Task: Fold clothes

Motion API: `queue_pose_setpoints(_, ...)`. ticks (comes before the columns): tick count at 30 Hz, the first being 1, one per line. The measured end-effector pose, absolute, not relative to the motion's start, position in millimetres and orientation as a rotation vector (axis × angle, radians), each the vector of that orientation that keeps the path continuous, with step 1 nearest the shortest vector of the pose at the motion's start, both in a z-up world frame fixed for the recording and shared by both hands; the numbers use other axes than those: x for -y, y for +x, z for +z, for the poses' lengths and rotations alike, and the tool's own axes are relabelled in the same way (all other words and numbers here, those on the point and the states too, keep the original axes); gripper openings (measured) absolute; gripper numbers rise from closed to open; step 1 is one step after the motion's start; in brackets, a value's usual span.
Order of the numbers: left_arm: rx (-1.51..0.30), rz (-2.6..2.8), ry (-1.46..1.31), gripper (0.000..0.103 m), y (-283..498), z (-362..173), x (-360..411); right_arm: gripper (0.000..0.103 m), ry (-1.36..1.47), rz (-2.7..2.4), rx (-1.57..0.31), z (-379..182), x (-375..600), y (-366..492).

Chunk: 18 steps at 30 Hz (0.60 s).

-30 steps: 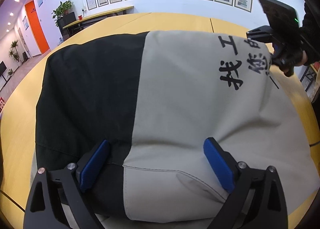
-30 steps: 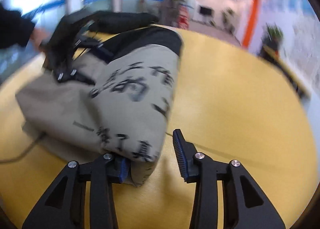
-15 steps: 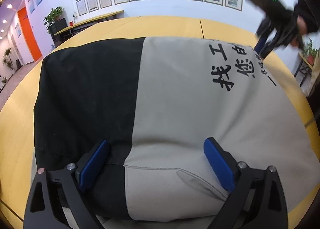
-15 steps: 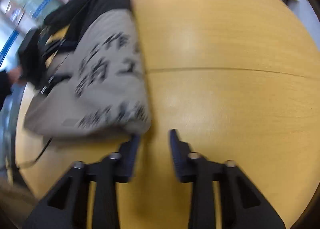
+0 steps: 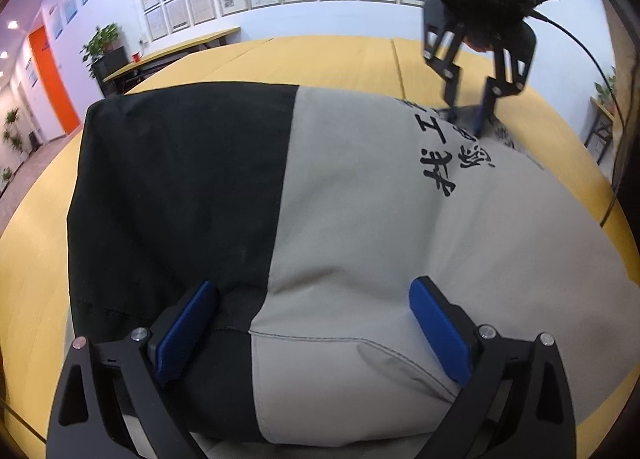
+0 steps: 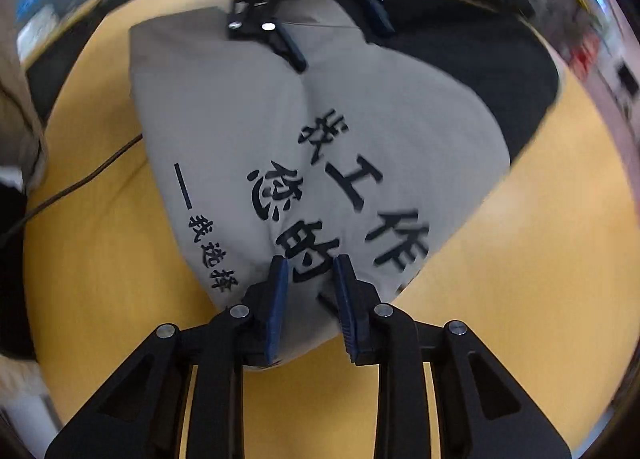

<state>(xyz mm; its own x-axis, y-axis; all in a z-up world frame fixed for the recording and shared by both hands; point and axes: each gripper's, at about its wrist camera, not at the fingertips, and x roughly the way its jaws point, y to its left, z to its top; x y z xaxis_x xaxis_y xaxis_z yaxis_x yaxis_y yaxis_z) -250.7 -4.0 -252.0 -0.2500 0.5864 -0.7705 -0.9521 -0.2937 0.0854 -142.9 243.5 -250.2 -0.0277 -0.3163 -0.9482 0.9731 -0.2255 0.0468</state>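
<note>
Garment [image 5: 360, 219], grey and black with black printed characters, lies folded on yellow surface [image 5: 328, 55]. Left gripper [image 5: 312, 323] jaws spread wide, released, pads resting on the near edge at 6 o'clock. Right gripper [image 6: 310, 299] jaws partly closed, pinching a grey fold at the printed end; in the left view it sits at 1 o'clock. Cable [image 6: 80, 183] crosses the surface at 9 o'clock.

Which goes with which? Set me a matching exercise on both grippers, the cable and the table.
1. left gripper
2. right gripper
3. cable
4. table

A. yellow wood
B. jaws wide, over the near edge of the garment
C. thin, black, lying on the tabletop
D. jaws narrow, printed grey fabric between them

Pairs: 1-B, 2-D, 3-C, 4-A
</note>
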Motion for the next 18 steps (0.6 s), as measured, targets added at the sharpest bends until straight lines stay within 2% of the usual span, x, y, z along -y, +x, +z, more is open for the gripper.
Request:
queue_pose_setpoints(6, -0.743, 1.650, -0.707, 0.103, -245, -252, -15, 0.024, 1.270, -1.567, -0.697, -253, -242, -82)
queue_pose_setpoints(7, -0.739, 1.641, -0.710, 0.103, -248, -253, -16, 0.021, 1.289, -1.585, -0.689, -251, -241, -82)
queue_pose_setpoints(8, -0.740, 1.635, -0.708, 0.103, -249, -253, -17, 0.006, 1.307, -1.596, -0.687, -246, -239, -88)
queue_pose_setpoints(9, -0.740, 1.632, -0.709, 0.103, -251, -254, -18, 0.000, 1.276, -1.626, -0.673, -235, -239, -97)
queue_pose_setpoints(12, -0.732, 1.632, -0.705, 0.103, -254, -255, -21, 0.001, 1.148, -1.757, -0.603, -196, -238, -142)
queue_pose_setpoints(16, -0.734, 1.640, -0.699, 0.103, -252, -256, -24, 0.001, 1.266, -1.656, -0.803, -248, -224, -196)
queue_pose_setpoints(18, -0.744, 1.648, -0.693, 0.103, -249, -256, -26, 0.000, 1.260, -1.631, -0.740, -261, -225, -206)
